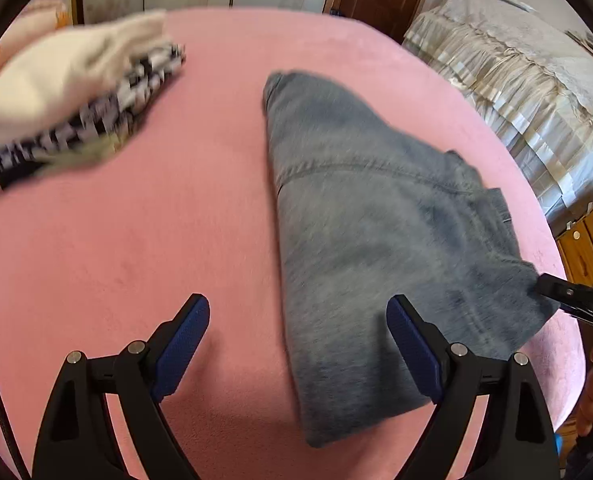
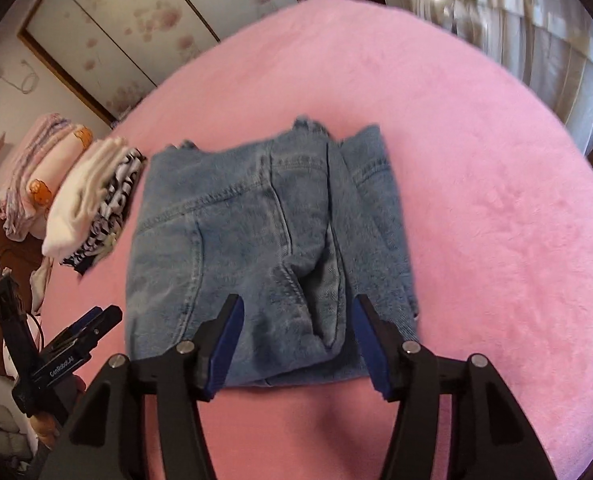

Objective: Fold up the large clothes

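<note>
A pair of blue jeans (image 1: 376, 232) lies folded into a compact bundle on the pink bed cover (image 1: 156, 220). It also shows in the right wrist view (image 2: 256, 232). My left gripper (image 1: 298, 344) is open and empty, just above the near edge of the jeans. My right gripper (image 2: 296, 340) is open and empty, hovering over the near edge of the folded jeans. The right gripper's tip (image 1: 568, 296) shows at the jeans' right corner in the left wrist view. The left gripper (image 2: 84, 332) shows beside the jeans' left side in the right wrist view.
A stack of folded clothes, white on top of black-and-white (image 1: 76, 92), sits on the bed to the left of the jeans; it also shows in the right wrist view (image 2: 92, 200). Pillows (image 2: 36, 172) lie by the headboard. A covered piece of furniture (image 1: 516, 80) stands beyond the bed.
</note>
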Motion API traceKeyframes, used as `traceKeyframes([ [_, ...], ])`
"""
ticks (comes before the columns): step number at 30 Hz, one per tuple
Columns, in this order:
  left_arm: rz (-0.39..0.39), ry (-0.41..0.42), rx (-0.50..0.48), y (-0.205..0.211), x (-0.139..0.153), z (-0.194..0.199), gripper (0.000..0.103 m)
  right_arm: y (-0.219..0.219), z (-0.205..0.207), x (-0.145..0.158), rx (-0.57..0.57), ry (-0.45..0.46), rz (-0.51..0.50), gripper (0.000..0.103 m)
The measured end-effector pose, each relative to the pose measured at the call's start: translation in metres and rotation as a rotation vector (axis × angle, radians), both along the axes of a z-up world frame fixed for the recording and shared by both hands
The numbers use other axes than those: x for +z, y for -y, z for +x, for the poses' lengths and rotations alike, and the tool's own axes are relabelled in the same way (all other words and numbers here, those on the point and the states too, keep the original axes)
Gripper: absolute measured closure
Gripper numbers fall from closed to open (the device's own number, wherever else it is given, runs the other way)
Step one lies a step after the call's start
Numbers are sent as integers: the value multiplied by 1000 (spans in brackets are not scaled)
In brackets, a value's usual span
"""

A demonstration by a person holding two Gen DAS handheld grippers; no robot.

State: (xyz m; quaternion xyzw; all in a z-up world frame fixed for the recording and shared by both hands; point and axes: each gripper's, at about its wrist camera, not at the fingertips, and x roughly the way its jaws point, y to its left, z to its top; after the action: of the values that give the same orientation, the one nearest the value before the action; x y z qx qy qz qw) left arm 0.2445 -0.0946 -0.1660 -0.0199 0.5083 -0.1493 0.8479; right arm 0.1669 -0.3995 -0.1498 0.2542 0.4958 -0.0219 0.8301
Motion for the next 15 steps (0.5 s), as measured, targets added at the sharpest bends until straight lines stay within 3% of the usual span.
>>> traceKeyframes([
  [7,-69,-15,-38,6,-15,13,14,1,40,-42,52,-124,81,51],
  [8,-67,-13,-44,8,-15,14,14,-3,43,-43,76,-122,69,78],
  [10,-58,-6,-57,14,-12,15,22,-12,47,-41,124,-115,43,87],
  [12,-57,4,-91,24,-6,13,43,-22,43,-23,152,-65,-30,92],
  [15,-64,58,-126,37,7,7,48,-24,21,22,141,110,-75,93],
])
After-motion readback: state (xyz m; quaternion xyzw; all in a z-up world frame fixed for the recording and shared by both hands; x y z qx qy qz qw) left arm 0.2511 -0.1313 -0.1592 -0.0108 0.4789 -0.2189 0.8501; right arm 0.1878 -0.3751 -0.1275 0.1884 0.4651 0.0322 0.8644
